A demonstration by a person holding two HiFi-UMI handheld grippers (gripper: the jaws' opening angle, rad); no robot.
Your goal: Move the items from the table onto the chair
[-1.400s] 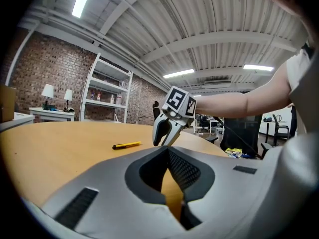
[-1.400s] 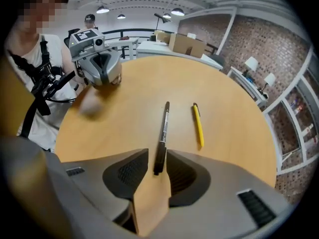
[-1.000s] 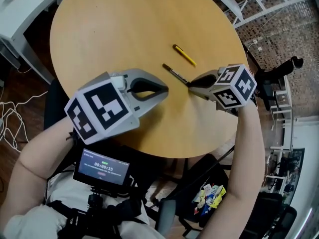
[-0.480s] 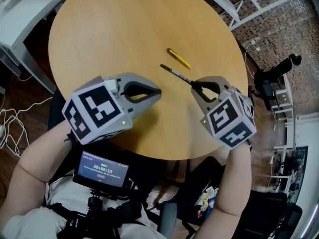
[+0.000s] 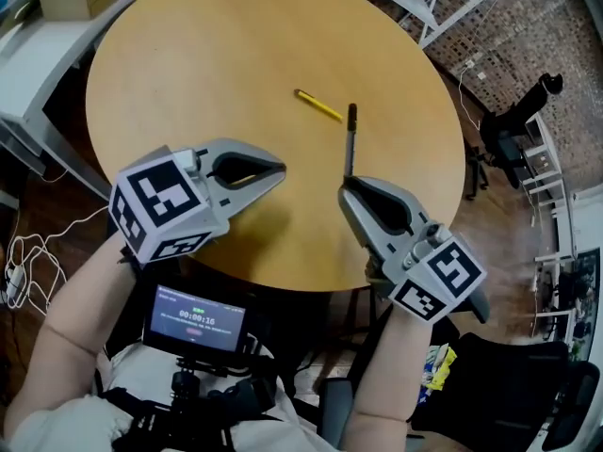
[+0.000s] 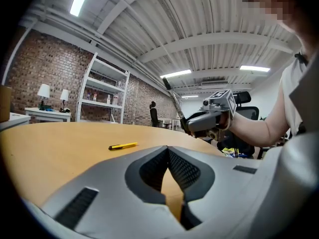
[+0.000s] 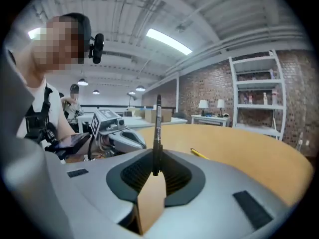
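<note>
Right tongs [image 5: 346, 188] clamped on black pen [image 5: 350, 139], held clear of surface [image 5: 188, 64]. Left tongs [image 5: 281, 169] pressed together, empty. Yellow pen [image 5: 317, 105] lying on surface.

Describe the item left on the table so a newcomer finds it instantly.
On the round wooden table, look just left of the black pen clamped in the right gripper. The yellow pen lies flat there: short, bright, the only one not held.
</note>
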